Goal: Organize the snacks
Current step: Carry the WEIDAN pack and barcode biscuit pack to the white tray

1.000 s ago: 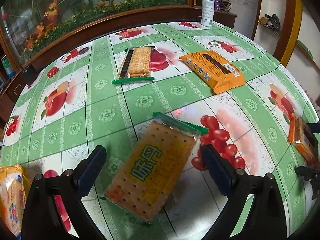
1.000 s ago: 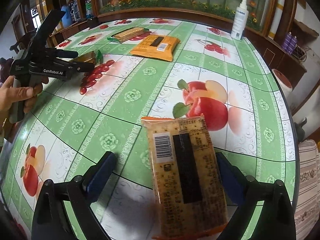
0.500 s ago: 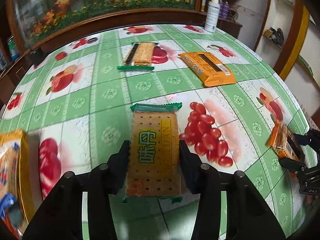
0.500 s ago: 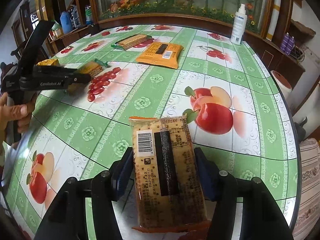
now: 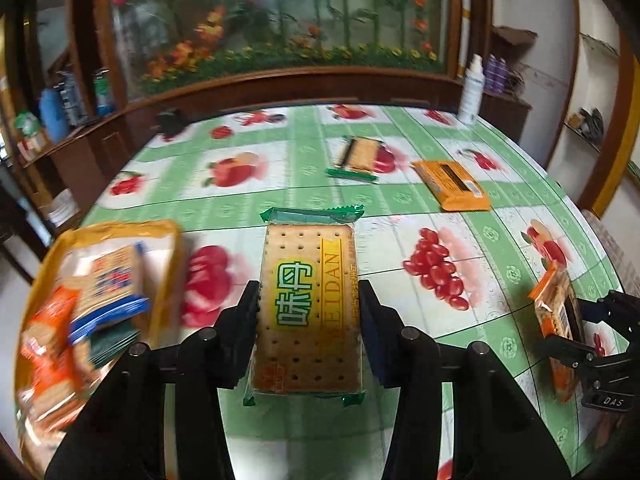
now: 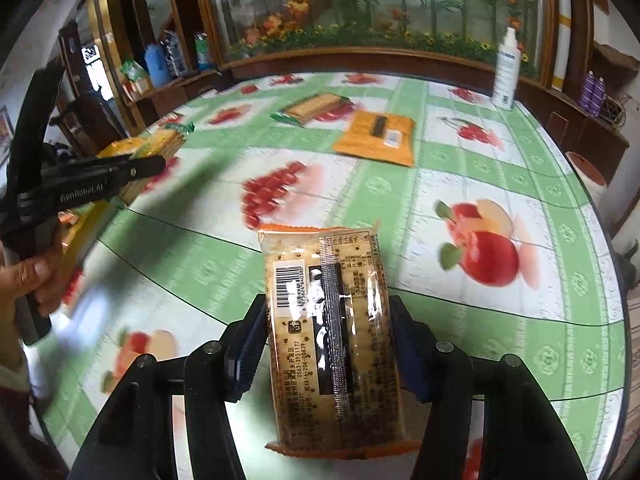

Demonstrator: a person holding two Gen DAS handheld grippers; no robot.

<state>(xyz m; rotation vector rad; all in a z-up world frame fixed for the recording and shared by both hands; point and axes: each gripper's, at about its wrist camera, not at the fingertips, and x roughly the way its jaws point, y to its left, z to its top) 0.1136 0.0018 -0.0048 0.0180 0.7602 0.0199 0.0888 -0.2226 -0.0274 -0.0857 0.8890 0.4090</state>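
Both cameras ride just behind the jaws and look forward and steeply down over the round table (image 5: 280, 184), close above its fruit-print cloth. The left view faces the planted glass cabinet (image 5: 280, 12) from the near-left edge, with a tray of snacks (image 5: 168, 236) at its side. The right view faces the same cabinet from further right. Both share the orange packet (image 6: 376, 136), the white bottle (image 6: 505, 72), and each catches the other gripper at its edge.

My left gripper (image 5: 308, 320) and right gripper (image 6: 328, 344) are black plastic with dark blue pads (image 6: 412, 360), round silver screws, white "GenRobot.AI" lettering on one side and "DAS" on the other's body.
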